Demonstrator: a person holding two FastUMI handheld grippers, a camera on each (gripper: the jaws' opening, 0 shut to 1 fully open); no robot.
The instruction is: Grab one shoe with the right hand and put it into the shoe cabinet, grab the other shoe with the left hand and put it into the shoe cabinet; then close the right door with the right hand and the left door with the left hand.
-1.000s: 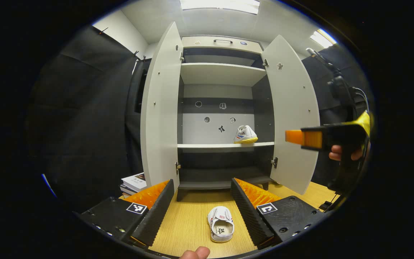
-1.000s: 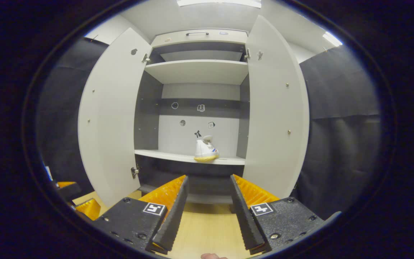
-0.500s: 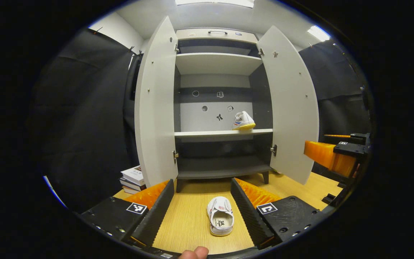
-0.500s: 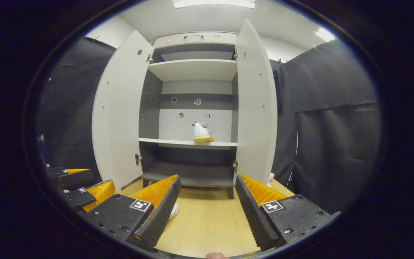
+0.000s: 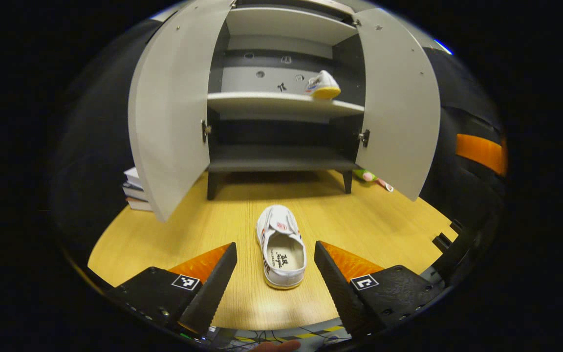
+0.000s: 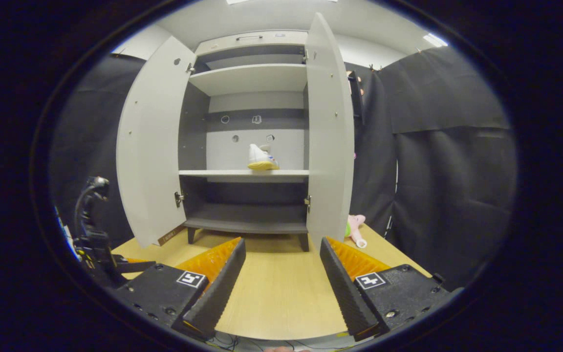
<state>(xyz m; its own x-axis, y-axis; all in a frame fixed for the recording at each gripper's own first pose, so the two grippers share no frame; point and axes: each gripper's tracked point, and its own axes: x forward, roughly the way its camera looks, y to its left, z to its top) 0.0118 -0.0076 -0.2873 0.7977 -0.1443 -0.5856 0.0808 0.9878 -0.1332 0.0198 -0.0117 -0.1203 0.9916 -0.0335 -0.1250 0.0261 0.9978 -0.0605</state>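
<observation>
1. Left gripper view: the left hand-held gripper (image 5: pixel 275 274) hovers with its fingers spread wide above the wooden counter (image 5: pixel 369 220). A white shoe (image 5: pixel 280 247) lies on the counter between and just ahead of the fingers, heel nearest, toe toward the shoe cabinet (image 5: pixel 281 98). Both doors stand open. A second white shoe (image 5: pixel 321 86) sits on the middle shelf (image 5: pixel 262 103), right side.
2. Right gripper view: the right hand-held gripper (image 6: pixel 282 278) is wide and empty above the counter, facing the open cabinet, the shelved shoe inside.

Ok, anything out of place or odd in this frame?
A small soft toy lies on the table behind the open right door, unrelated to the task. The shoe on the table lies upright, nothing spilled or damaged.
</observation>
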